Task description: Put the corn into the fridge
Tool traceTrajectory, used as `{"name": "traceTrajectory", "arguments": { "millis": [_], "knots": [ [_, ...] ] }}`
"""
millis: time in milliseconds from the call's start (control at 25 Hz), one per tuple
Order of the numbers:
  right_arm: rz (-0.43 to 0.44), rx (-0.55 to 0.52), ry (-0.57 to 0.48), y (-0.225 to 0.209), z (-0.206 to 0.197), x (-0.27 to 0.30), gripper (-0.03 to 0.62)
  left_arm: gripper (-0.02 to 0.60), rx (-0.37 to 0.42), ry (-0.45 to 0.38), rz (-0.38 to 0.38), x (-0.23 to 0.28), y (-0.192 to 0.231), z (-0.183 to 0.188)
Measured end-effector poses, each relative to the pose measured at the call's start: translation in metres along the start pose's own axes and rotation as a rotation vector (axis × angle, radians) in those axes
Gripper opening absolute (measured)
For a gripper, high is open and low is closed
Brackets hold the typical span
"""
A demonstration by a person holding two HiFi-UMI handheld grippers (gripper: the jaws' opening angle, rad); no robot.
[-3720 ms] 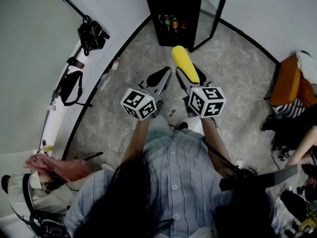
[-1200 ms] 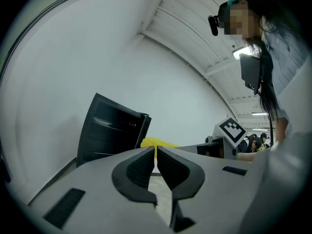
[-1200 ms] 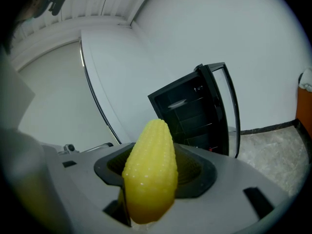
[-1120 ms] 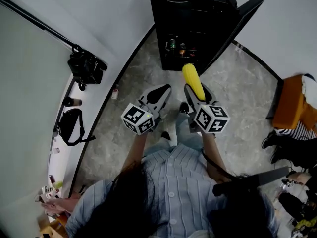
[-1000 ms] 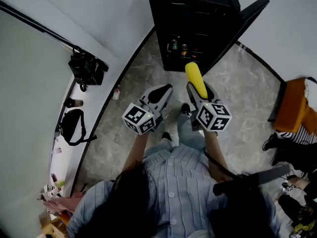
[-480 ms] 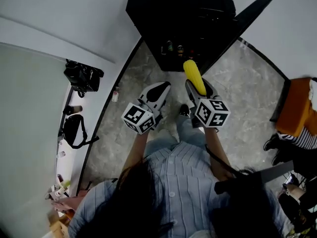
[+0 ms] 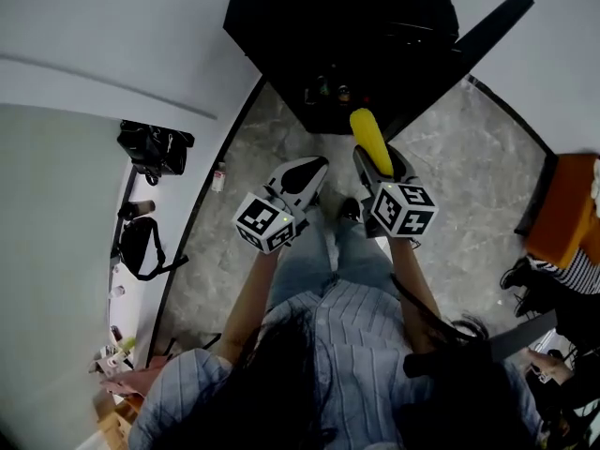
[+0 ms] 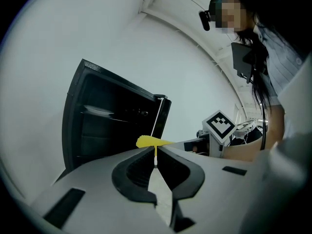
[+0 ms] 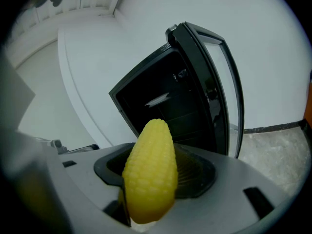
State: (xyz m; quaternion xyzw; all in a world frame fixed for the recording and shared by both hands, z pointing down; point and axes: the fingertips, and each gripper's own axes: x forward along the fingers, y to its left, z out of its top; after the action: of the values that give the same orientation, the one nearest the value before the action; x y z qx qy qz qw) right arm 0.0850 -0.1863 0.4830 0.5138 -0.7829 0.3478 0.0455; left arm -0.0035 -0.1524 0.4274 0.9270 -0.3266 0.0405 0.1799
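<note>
- the person has stepped closer to the fridge (image 7: pixel 337 36), which now looms larger in the head view.
- the corn (image 7: pixel 369 141) in the right gripper (image 7: pixel 377 157) has come just before its doorway.

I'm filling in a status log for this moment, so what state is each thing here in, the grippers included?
fridge door: swung open.
corn: gripped, off the floor, tip toward the fridge, not yet inside.
right gripper: shut on the corn.
left gripper: shut, nothing between its jaws.
</note>
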Motion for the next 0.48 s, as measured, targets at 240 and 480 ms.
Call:
{"name": "traceTrajectory", "arguments": {
  "millis": [240,480],
  "knots": [
    [-0.041,-0.008,-0.011,-0.012,-0.001,0.032,0.245,0.008,0.029,0.020,-0.049,0.016,0.024,-0.002],
    [-0.078,-0.021,-0.025,-0.025,0.000,0.063,0.245,0.008,0.045,0.010,-0.064,0.028,0.053,-0.002]
  ]
}}
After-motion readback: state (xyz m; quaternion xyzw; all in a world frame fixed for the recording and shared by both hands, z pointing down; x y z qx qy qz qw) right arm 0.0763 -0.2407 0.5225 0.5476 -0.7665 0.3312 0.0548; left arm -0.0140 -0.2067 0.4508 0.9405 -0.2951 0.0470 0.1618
